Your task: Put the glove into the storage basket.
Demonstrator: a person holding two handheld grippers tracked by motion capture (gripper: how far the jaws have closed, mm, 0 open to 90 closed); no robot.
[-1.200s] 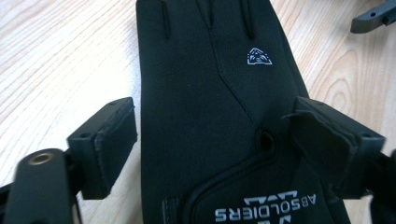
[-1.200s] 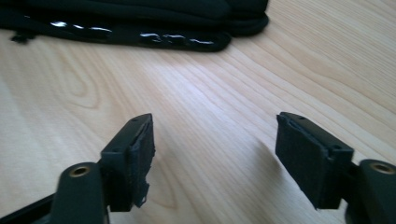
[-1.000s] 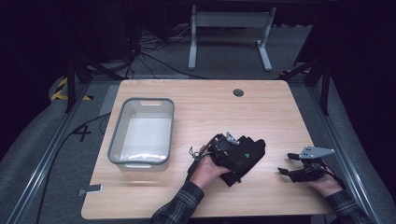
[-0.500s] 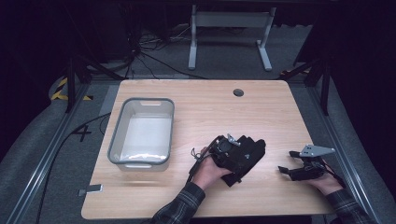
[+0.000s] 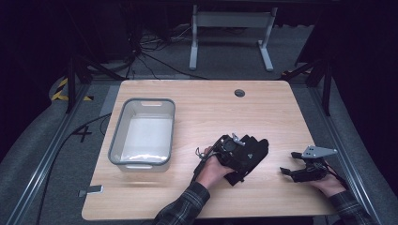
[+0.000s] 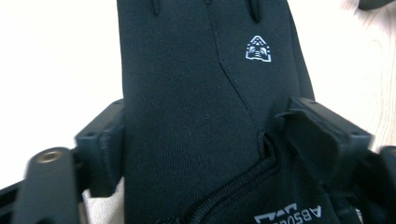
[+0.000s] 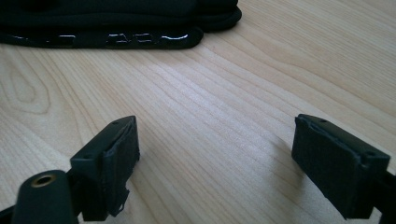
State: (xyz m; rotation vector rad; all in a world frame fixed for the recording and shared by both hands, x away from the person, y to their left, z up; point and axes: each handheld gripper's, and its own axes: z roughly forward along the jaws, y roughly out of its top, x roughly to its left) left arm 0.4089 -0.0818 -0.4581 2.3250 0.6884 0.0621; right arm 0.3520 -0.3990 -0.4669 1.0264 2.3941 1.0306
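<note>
left tool (image 5: 244, 157): over the black glove (image 6: 196, 93); its jaws stand one on each side of the glove's wrist part and have just been closing; the pads sit against the fabric edges, so it reads as grasping the glove.
right tool (image 7: 215, 168): released, jaws wide apart with bare wood between them; it rests low over the surface (image 5: 211, 108) near the right edge, held in the person's right hand (image 5: 328, 183).
glove: lies flat on the surface at centre-right, near the front; a small white logo (image 6: 258, 49) on the back, a zip (image 6: 233, 186) at the cuff, white lettering beside it.
glove vs right tool: apart; in the right gripper view the glove's edge (image 7: 116, 28) lies ahead of the jaws, not touching them.
left hand (image 5: 213, 169): grips the left tool's body; plaid sleeve (image 5: 185, 208) comes in from the front edge.
grey bin (image 5: 117, 140): on the left part of the surface, well apart from the glove; contents cannot be told.
surface: light wood, a round hole (image 5: 240, 93) near the far edge.
</note>
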